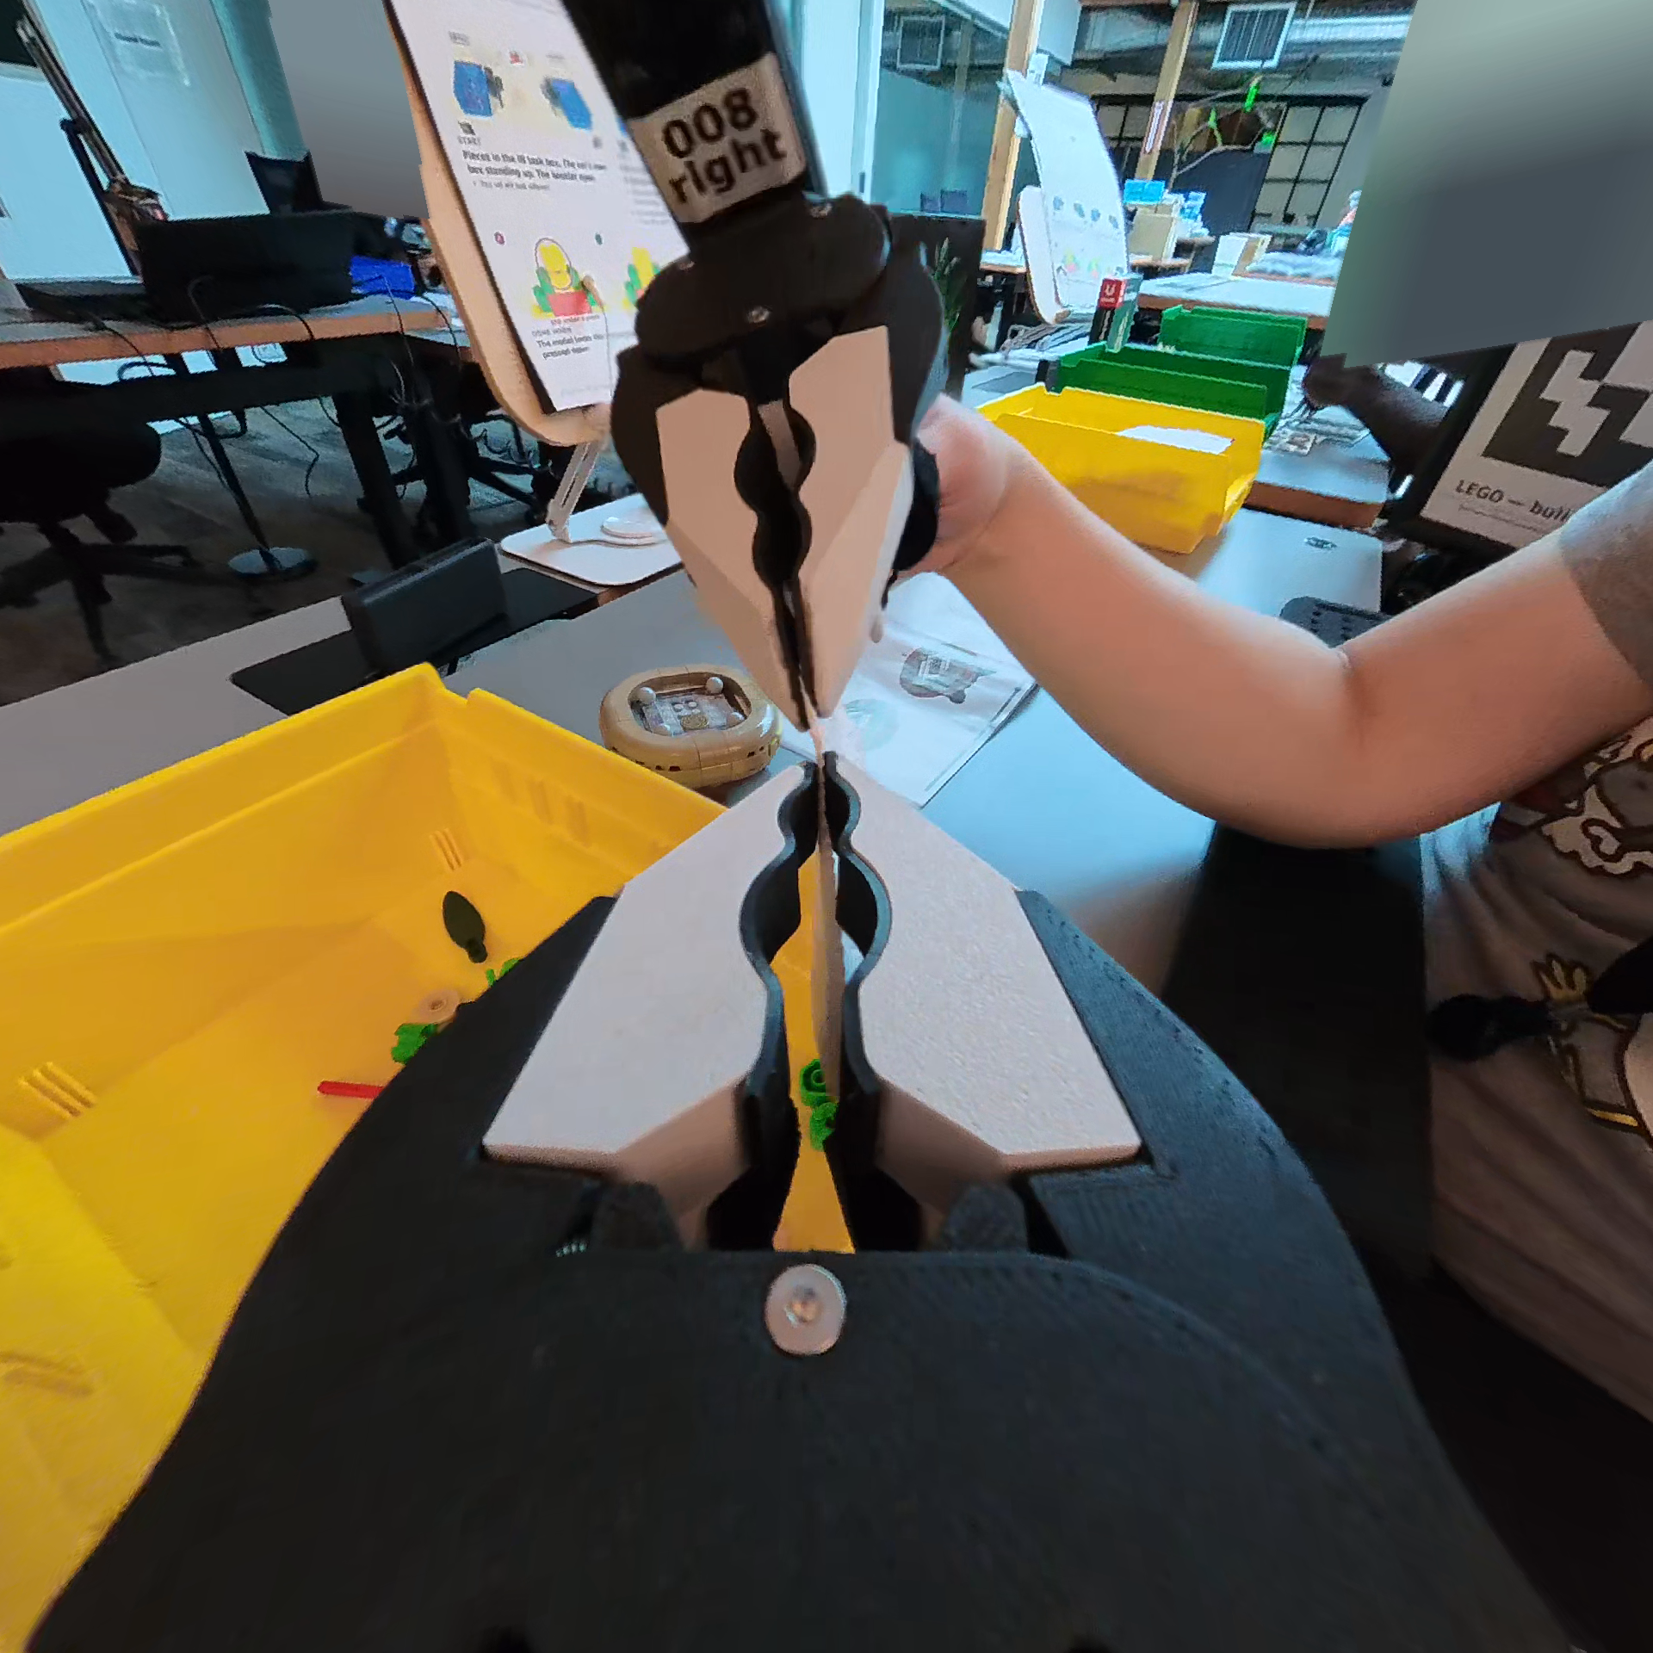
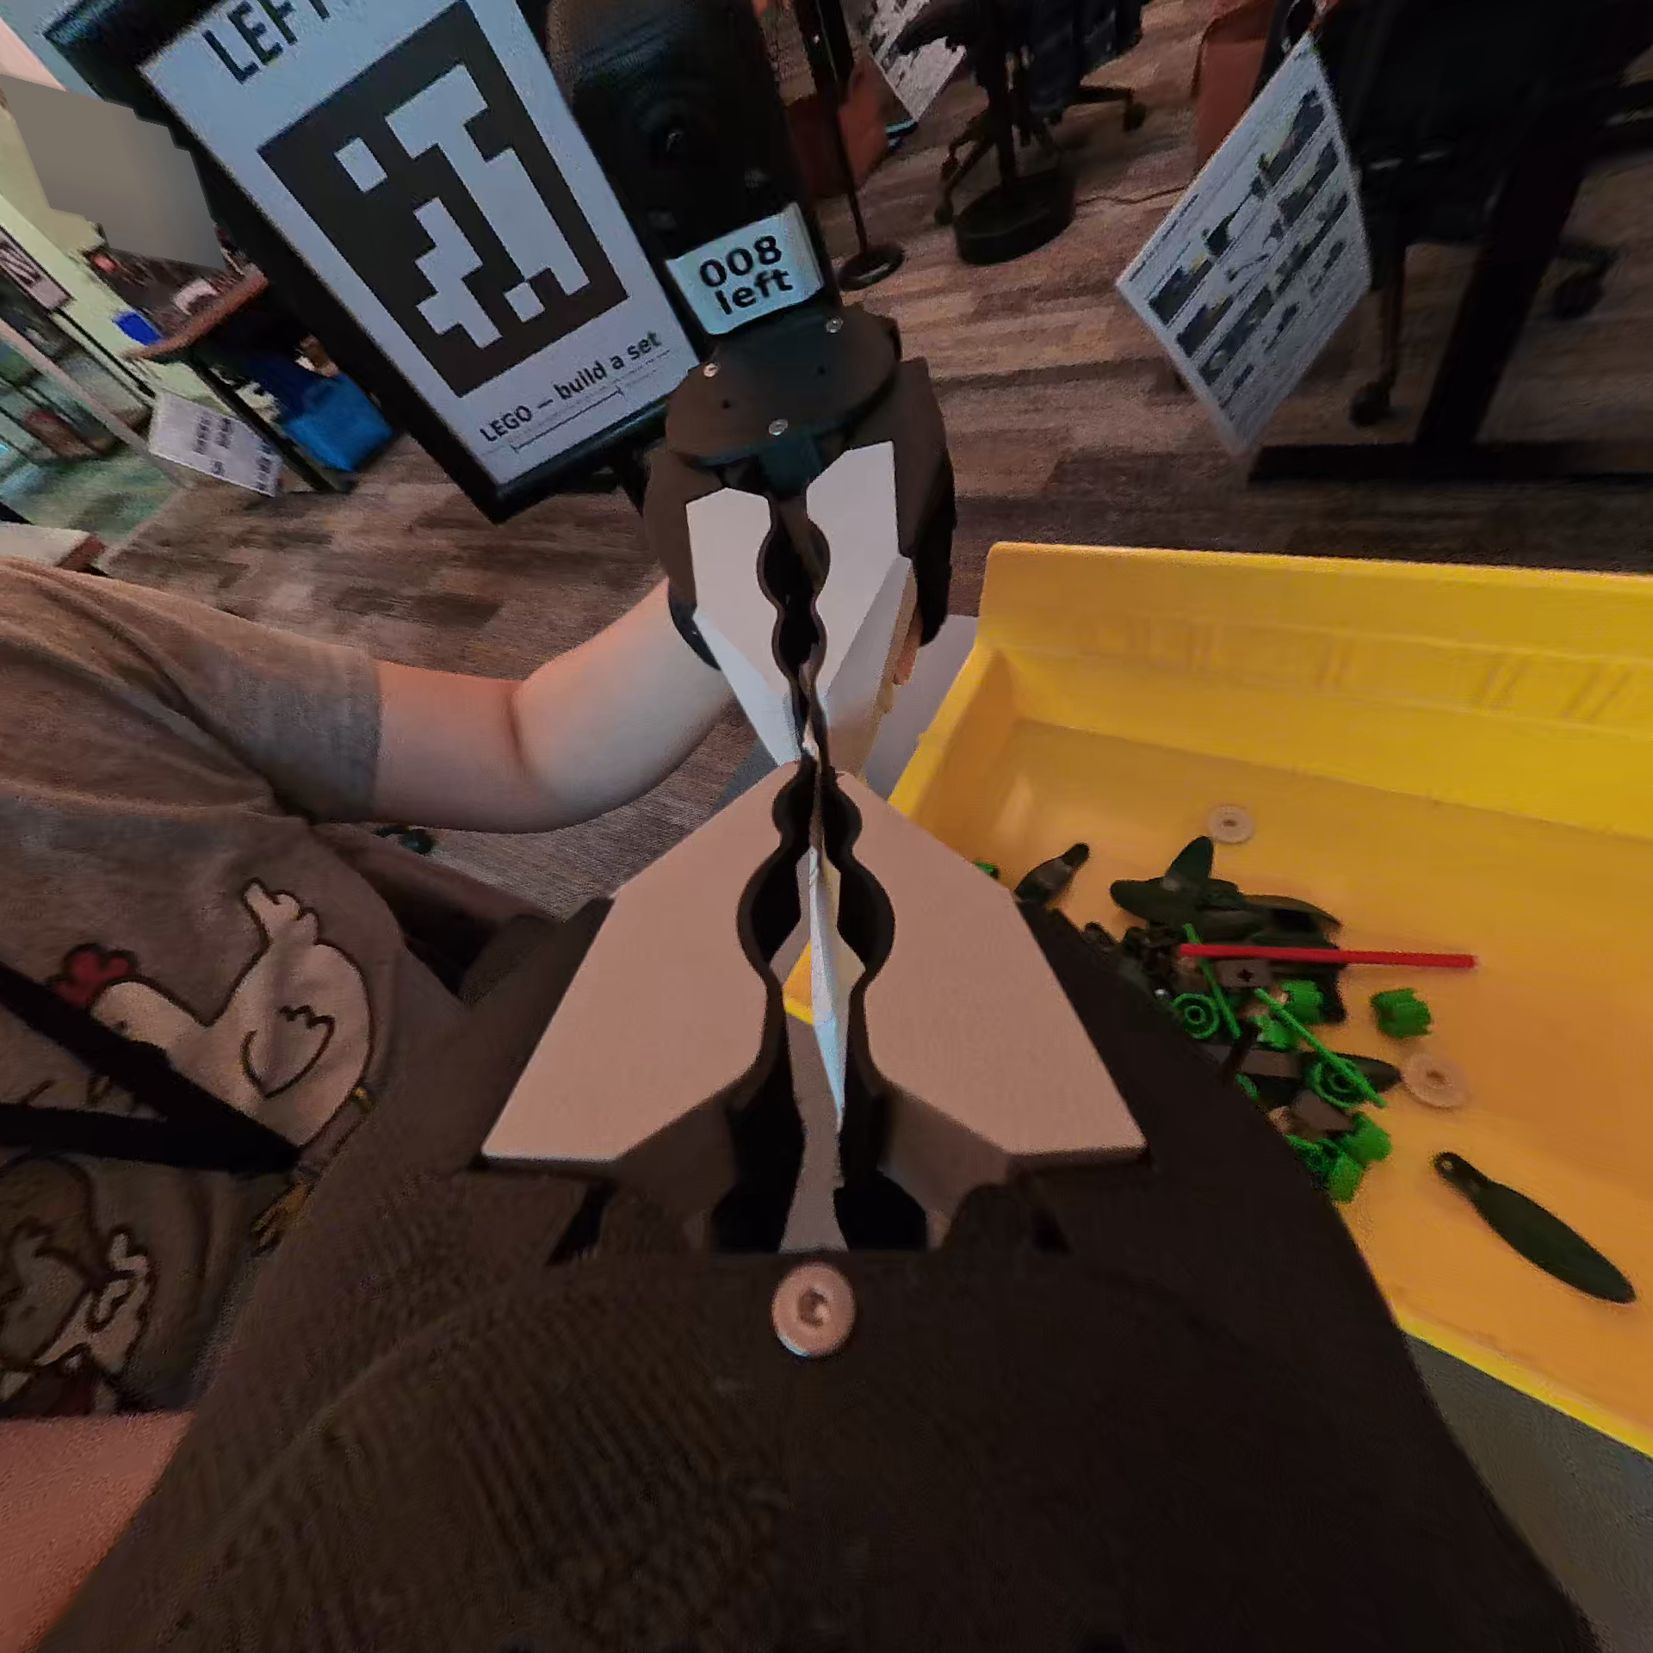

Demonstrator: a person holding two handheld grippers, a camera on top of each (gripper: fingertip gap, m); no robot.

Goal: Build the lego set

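My left gripper (image 1: 820,778) and my right gripper (image 1: 808,711) meet tip to tip above the near corner of a yellow bin (image 1: 268,894). Both are shut on the same thin white sheet (image 1: 828,939), seen edge-on; it looks like paper. In the right wrist view the right gripper (image 2: 816,774) holds the sheet (image 2: 827,993), with the left gripper (image 2: 809,738) facing it. The bin (image 2: 1342,671) holds loose green pieces (image 2: 1324,1073), a red rod (image 2: 1324,959), black leaf-shaped pieces (image 2: 1534,1239) and tan round pieces (image 2: 1434,1080).
A tan round lego build (image 1: 689,724) sits on the grey table beyond the bin, beside an open instruction booklet (image 1: 939,689). An instruction board on a stand (image 1: 537,224) is behind. Another yellow bin (image 1: 1136,465) and green bins (image 1: 1190,367) stand far right. Left and right tips are no more than a few centimetres apart.
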